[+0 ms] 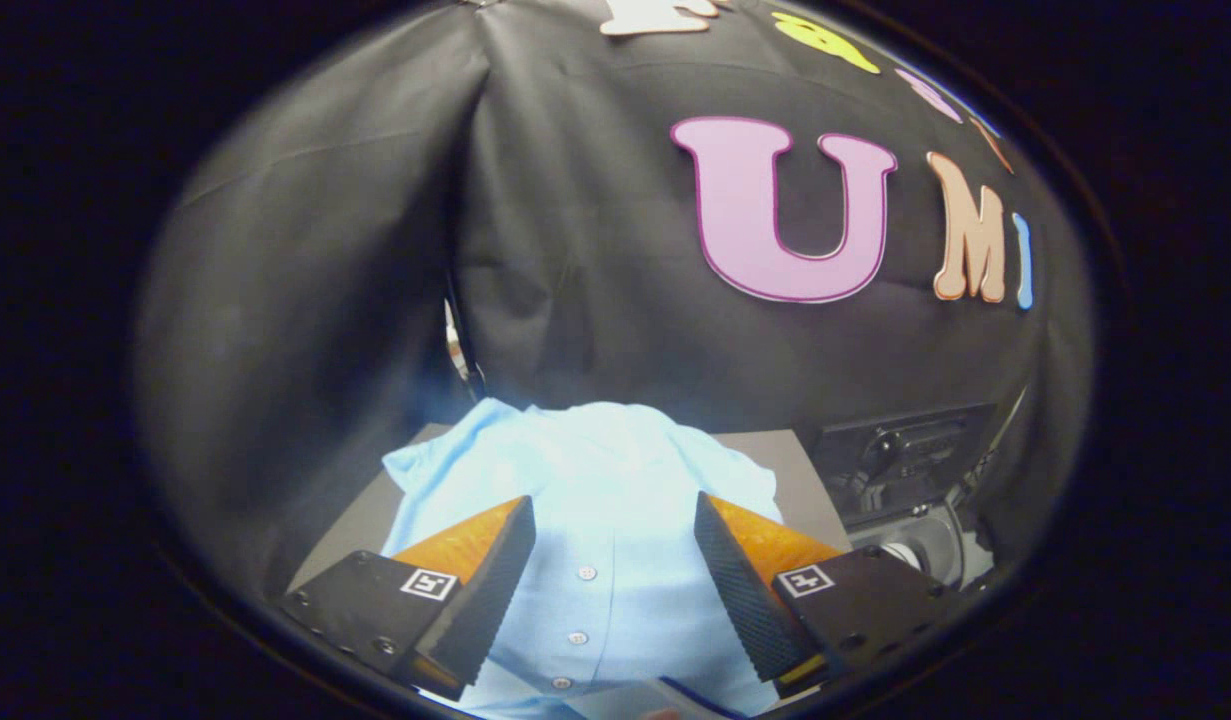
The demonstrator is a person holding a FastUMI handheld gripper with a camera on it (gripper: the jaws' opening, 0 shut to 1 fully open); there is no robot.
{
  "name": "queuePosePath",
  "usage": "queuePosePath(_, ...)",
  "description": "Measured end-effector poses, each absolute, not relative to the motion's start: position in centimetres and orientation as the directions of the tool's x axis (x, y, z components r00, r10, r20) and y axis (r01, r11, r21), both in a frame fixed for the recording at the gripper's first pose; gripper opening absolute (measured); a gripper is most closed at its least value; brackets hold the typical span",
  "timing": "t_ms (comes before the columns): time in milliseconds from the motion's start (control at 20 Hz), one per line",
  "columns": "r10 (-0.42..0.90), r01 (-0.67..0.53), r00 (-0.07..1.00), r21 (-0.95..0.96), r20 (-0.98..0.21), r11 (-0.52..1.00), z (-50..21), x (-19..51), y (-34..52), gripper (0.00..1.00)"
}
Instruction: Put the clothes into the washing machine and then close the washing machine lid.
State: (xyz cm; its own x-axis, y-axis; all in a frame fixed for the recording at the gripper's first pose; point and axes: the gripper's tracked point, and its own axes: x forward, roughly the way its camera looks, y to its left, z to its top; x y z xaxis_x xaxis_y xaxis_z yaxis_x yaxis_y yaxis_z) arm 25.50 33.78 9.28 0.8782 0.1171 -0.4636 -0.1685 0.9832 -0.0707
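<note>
**Still on the worktop: shirt spread, jaws wide above it**

Jaws: gripper (613, 560) spread wide, nothing between the pads, neither finger pressing on cloth. Both fingers hang over the garment, one to either side of its button line.

Clothes: one pale blue buttoned shirt (585, 480), lying mostly flat on the grey worktop (360, 515). Collar end is beyond the fingers, toward the booth wall; the placket with its small buttons (586, 573) runs back between the fingers. Sleeve or shoulder fabric fans out to the left.

Washing machine (915, 480): dark unit just beside the worktop on the right, a pale round part showing below its control panel. Cannot tell from here whether the lid is up or down.

Judgement: task barely begun; the pickup has yet to happen.

Risks from here:
- Closing on a flat single layer may pinch only the top ply, so the shirt could trail or slide out on the lift.
- Pads landing on a button could give a poor bite and a slip.
- A loose, wide garment will likely hang long; a dangling sleeve might catch the worktop edge or drape over the machine rim and foul the lid.
- If the lid is down, the carry stalls.
</note>
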Motion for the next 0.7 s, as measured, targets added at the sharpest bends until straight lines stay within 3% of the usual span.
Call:
queuePosePath(150,0.162,-0.195,0.806,0.002,-0.569,0.981,6.2,24.9,35.3,0.98)
queuePosePath(450,0.252,-0.256,0.769,0.079,-0.587,0.964,5.4,25.8,35.2,0.20)
queuePosePath(600,0.304,-0.304,0.780,0.094,-0.547,0.948,6.7,25.9,35.5,0.00)
queuePosePath(700,0.340,-0.325,0.803,0.118,-0.489,0.938,9.1,25.7,35.7,0.01)
